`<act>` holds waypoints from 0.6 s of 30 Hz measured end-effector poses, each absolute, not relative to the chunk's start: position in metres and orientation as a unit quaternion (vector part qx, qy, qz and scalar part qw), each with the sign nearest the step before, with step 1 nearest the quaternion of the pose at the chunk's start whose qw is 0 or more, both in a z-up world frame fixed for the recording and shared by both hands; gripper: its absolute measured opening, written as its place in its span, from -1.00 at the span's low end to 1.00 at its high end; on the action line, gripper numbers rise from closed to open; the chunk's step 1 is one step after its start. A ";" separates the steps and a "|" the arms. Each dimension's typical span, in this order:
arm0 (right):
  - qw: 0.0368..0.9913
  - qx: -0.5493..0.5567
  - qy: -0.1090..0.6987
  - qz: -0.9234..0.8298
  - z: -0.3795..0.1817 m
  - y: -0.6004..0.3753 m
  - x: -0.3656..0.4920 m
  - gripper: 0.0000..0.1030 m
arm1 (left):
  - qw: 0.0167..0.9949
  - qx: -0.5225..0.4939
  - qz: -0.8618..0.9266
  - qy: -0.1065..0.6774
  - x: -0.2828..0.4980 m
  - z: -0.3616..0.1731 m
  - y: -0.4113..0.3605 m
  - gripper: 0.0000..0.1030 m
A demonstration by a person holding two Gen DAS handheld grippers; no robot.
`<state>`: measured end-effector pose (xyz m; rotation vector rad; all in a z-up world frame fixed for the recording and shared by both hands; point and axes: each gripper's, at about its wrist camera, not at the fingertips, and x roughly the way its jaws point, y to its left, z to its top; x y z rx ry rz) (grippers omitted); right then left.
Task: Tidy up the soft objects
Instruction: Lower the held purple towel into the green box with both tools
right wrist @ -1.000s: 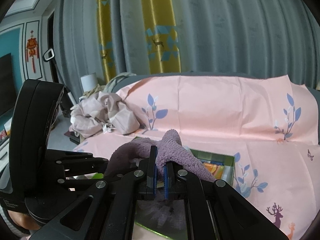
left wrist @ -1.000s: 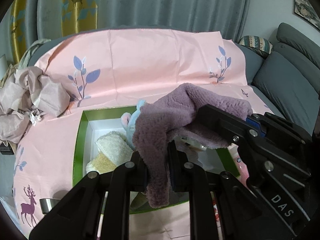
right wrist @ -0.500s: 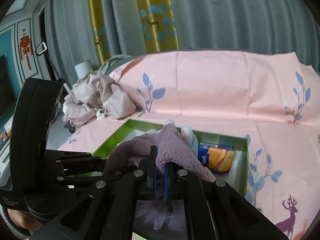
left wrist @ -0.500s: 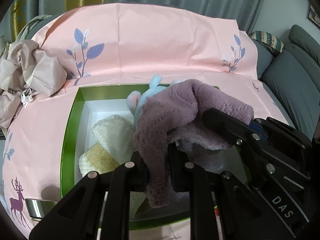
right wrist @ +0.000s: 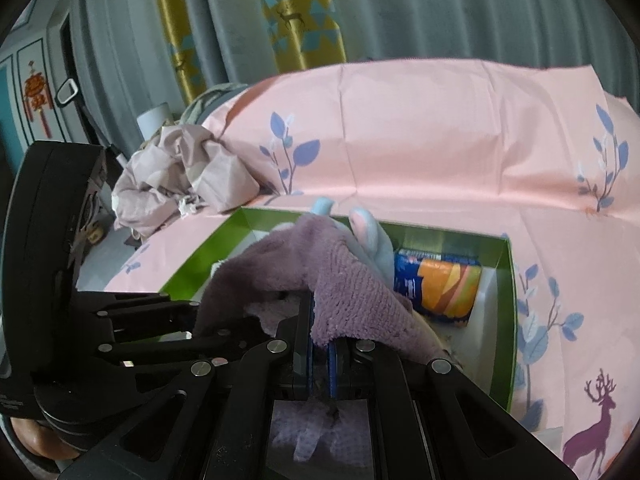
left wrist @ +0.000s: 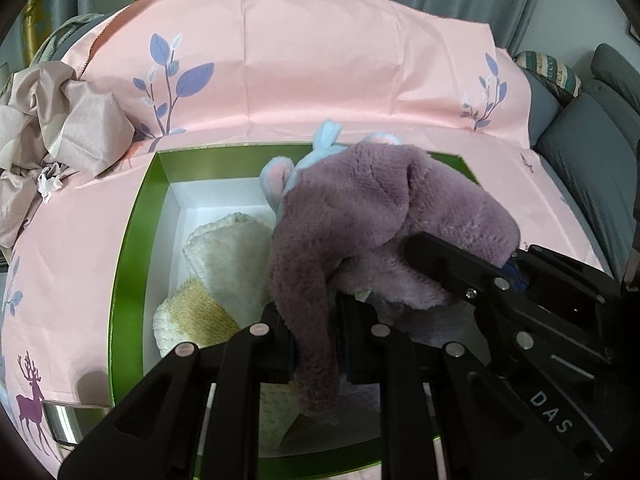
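Observation:
Both grippers hold one purple fleece cloth (left wrist: pixel 372 216) over an open green box (left wrist: pixel 132 240) with a white inside. My left gripper (left wrist: pixel 312 340) is shut on one end of the cloth, which hangs down between its fingers. My right gripper (right wrist: pixel 320 344) is shut on the other end (right wrist: pixel 340 292). In the box lie a cream towel (left wrist: pixel 236 256), a yellow knit cloth (left wrist: pixel 196 316) and a light blue plush toy (left wrist: pixel 316 152) partly hidden behind the purple cloth. The box (right wrist: pixel 504 304) and the plush toy (right wrist: pixel 368 236) also show in the right wrist view.
A blue and orange packet (right wrist: pixel 436 284) lies at the box's right end. The box sits on a pink sheet with leaf and deer prints (left wrist: pixel 320 72). A crumpled beige cloth (left wrist: pixel 52 136) lies to the left. A grey sofa (left wrist: pixel 592 136) stands at the right.
Both grippers have moved forward and down with the purple cloth, so the green box is closer and more of its inside shows. Both grips are unchanged.

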<state>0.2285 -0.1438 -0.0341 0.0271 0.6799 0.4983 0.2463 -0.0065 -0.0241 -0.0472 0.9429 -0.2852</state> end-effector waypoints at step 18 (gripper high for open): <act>0.903 0.010 0.370 0.217 -0.040 -0.152 0.229 -0.87 | 0.877 -0.013 -0.119 0.466 0.243 -0.028 -0.005 0.15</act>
